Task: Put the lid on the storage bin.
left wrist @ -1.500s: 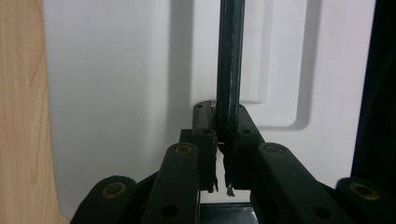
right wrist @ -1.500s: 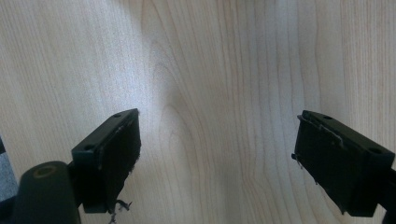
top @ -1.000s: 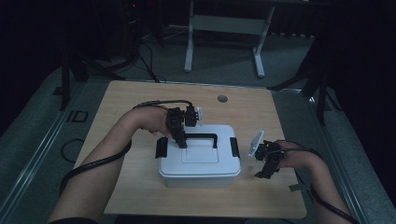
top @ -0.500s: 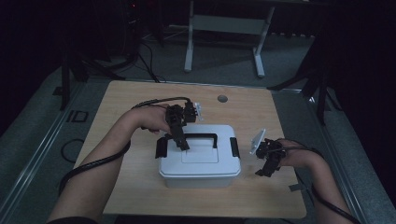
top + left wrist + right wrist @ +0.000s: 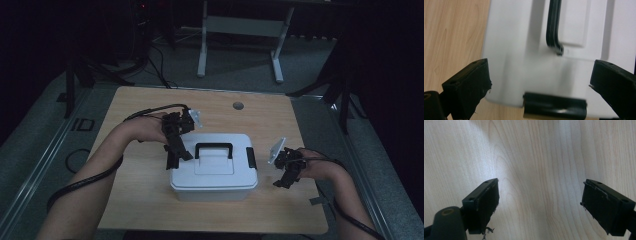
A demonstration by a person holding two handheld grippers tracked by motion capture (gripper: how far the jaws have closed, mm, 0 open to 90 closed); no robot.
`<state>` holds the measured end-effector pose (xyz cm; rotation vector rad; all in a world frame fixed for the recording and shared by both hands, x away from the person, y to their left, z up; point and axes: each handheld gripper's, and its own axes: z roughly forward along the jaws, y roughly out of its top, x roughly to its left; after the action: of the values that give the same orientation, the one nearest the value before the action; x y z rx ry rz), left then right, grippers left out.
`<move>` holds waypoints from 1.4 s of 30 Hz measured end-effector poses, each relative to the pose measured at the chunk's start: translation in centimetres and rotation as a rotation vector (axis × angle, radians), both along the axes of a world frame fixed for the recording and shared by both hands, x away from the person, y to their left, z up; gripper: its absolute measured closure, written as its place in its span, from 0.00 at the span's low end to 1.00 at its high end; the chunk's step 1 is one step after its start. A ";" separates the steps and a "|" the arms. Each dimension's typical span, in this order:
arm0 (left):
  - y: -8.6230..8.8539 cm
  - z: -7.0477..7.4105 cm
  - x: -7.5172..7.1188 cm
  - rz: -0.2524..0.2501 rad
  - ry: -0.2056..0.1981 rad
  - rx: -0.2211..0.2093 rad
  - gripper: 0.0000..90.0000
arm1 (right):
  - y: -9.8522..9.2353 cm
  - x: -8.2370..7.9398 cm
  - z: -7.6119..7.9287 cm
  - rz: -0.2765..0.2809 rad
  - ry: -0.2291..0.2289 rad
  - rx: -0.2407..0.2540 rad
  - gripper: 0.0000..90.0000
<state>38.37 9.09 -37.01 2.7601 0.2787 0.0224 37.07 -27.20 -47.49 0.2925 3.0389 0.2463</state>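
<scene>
Left gripper is seen first, at the left end of the white box. Its jaws have just been opening, and nothing is held between them now. In the left gripper view the jaws stand wide apart over the box's left edge, and the black left latch lies between them but is not pressed. The latch's long side runs across the gap, from one jaw toward the other.

In the middle of the wooden desk the box is found, with its lid shut. The black handle is laid flat on the lid, and its long side runs from left to right.

On the right end of the box a second black latch is seen. The right gripper is held near that end, a little apart from the box. Its jaws are spread wide too, and bare wood is seen between them.

The left latch is nearest to the left gripper, so that latch is probably worked first.
</scene>
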 end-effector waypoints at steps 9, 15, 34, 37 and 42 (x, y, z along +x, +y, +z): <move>2.7 -0.1 -0.4 0.047 -0.017 -0.042 0.02 | -0.1 0.0 0.0 -0.015 -0.012 0.013 0.16; 5.2 -0.3 -0.8 0.087 -0.017 -0.063 0.02 | -0.1 0.0 -0.1 -0.019 -0.022 0.010 0.16; 12.0 -2.9 -3.1 0.203 0.026 -0.101 0.02 | -0.1 -0.3 -0.3 -0.024 -0.034 0.027 0.16; 12.8 -3.4 -3.2 0.220 0.016 -0.111 0.02 | -0.3 -0.4 -0.5 -0.028 -0.036 0.032 0.15; 13.7 -4.7 -3.6 0.228 0.029 -0.121 0.02 | -0.5 -0.5 -0.7 -0.041 -0.034 0.038 0.15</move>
<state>34.77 22.84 -41.70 2.5964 0.5818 0.0236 36.60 -27.66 -48.18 0.3494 2.9940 0.3036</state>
